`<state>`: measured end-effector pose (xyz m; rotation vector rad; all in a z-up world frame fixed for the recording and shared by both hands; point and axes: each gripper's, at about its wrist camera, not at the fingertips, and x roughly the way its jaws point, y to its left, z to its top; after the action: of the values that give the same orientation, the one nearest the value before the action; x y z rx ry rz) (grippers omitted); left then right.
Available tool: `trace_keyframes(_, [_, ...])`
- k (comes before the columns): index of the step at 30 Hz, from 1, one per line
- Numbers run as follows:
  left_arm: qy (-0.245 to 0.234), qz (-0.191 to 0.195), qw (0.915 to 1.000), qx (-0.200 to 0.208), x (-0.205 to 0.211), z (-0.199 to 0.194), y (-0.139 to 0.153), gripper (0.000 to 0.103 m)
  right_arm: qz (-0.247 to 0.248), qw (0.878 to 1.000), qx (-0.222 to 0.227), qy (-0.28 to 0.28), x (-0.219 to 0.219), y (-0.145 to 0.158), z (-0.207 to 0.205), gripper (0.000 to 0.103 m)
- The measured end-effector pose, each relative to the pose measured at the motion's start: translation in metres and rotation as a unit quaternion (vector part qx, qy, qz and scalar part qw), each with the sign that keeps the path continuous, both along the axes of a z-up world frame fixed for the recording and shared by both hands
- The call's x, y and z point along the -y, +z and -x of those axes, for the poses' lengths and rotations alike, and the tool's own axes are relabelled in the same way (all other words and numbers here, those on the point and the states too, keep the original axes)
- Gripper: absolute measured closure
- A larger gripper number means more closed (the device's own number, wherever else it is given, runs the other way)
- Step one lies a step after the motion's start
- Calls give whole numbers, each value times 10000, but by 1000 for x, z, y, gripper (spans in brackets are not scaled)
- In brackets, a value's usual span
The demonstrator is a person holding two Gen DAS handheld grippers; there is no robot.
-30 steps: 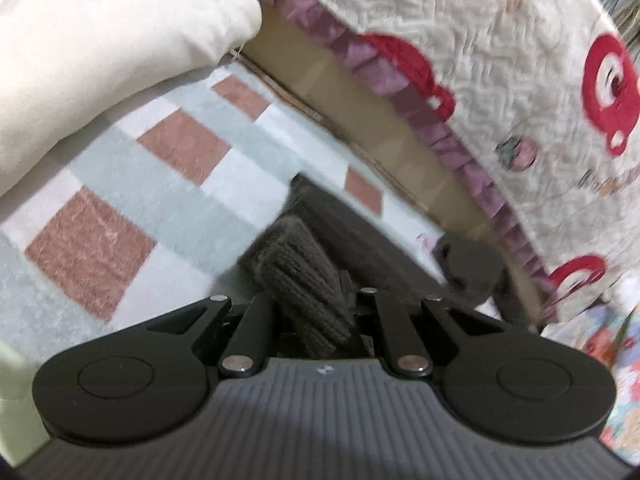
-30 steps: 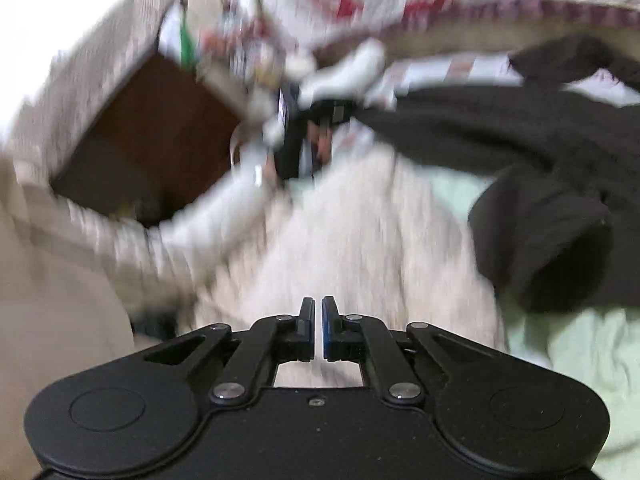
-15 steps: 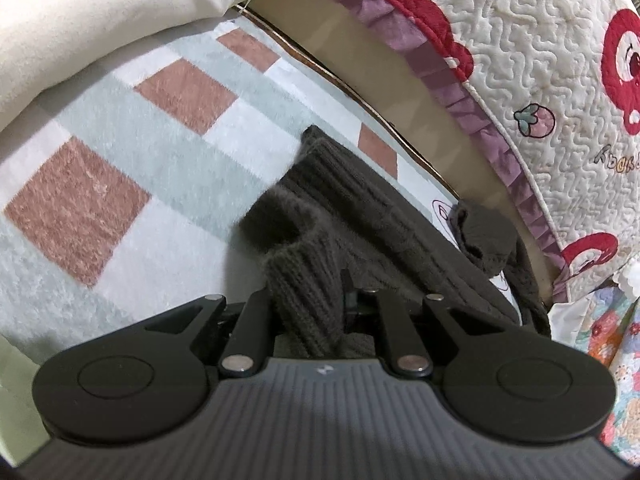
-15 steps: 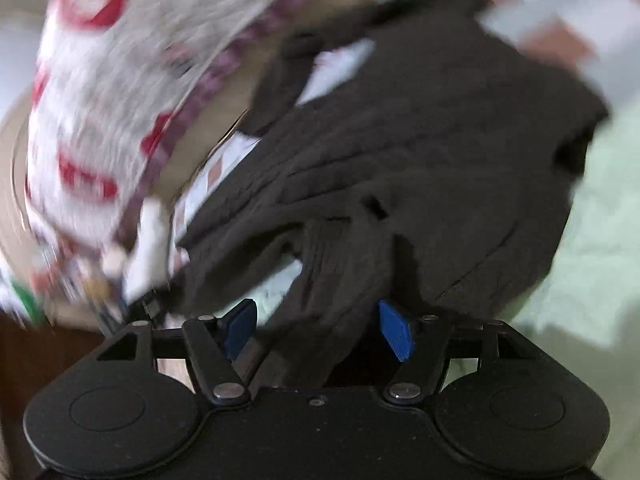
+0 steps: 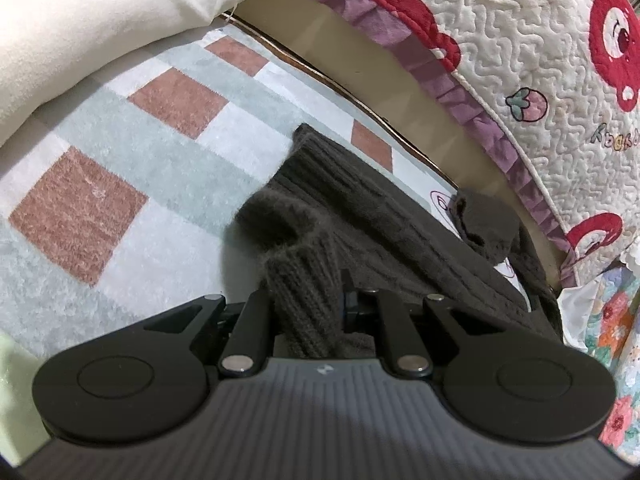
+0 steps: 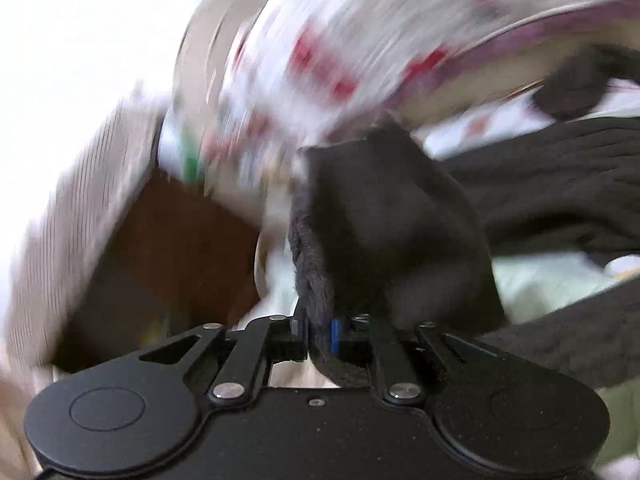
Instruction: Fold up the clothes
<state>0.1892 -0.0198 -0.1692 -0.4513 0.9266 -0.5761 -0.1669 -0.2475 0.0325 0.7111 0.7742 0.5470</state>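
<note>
A dark brown knitted sweater [image 5: 384,216] lies on a checked rug [image 5: 132,160]. In the left wrist view my left gripper [image 5: 306,300] is shut on its ribbed edge, which bunches up between the fingers. The rest of the knit stretches away to the right toward the quilt. In the right wrist view, which is blurred by motion, my right gripper [image 6: 320,330] is shut on another thick edge of the same sweater [image 6: 384,220]. That fold rises in front of the camera and hides the fingertips. More of the garment spreads at the right [image 6: 560,184].
A quilted cover [image 5: 520,52] with red prints and a purple frill hangs over the rug's far side. A cream cushion [image 5: 92,12] sits at the upper left. In the right wrist view a brown wooden cabinet [image 6: 168,260] and pale green bedding [image 6: 544,280] show.
The right gripper was shut and empty, then opened over the sweater, and now is shut on its edge and swinging. The left gripper kept its hold and drew slightly back.
</note>
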Motion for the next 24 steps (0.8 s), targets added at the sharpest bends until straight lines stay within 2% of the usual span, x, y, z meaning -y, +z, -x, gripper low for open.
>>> trace_keyframes(1, [16,30,10000,-9,-2,0,0,93,18,9998,-45,-183,8,0,6,58])
trace_keyframes(2, [33,57,10000,-25,-3,0,0,93,18,9990,-81,-442,20,-1,12,53])
trace_keyframes(4, [79,122,9998,-104,-5,0,-2,93,18,9953,-152,-958,43,-3,24,51])
trace_keyframes(6, [113,177,9996,-189,-7,-2,-4,93,18,9889,-224,-1472,66,-5,37,44])
trace_keyframes(7, [125,195,9995,-211,-7,-2,-5,92,69,9828,-402,-1799,82,-16,47,42])
trace_keyframes(9, [121,198,9993,-278,-6,-3,-7,87,183,9658,-793,-2462,115,-39,69,42])
trace_keyframes(11, [98,223,9991,-334,-5,-3,-8,79,295,9426,-1178,-3110,148,-63,91,40])
trace_keyframes(12, [87,246,9990,-356,-5,-3,-8,78,351,9288,-1368,-3427,165,-74,102,40])
trace_keyframes(15, [76,379,9980,-491,-6,-2,-9,61,515,8785,-1925,-4343,214,-109,135,40])
trace_keyframes(16, [80,422,9976,-549,-6,-1,-10,57,350,8732,-1988,-4437,220,-118,143,40])
trace_keyframes(18, [51,489,9964,-685,-5,1,-11,55,449,8718,-1947,-4472,214,-128,138,40])
trace_keyframes(20, [-21,508,9955,-799,-4,2,-12,57,577,8707,-1898,-4500,206,-137,132,40])
trace_keyframes(21, [-20,428,9957,-816,-3,4,-12,62,642,8701,-1873,-4514,202,-142,129,40])
trace_keyframes(22, [-1,323,9961,-821,-2,6,-12,80,706,8694,-1848,-4527,198,-147,126,40])
trace_keyframes(23, [14,250,9963,-823,-2,8,-13,87,770,8687,-1823,-4540,194,-151,123,40])
trace_keyframes(24, [47,215,9964,-825,-3,10,-14,87,835,8680,-1798,-4553,190,-156,120,40])
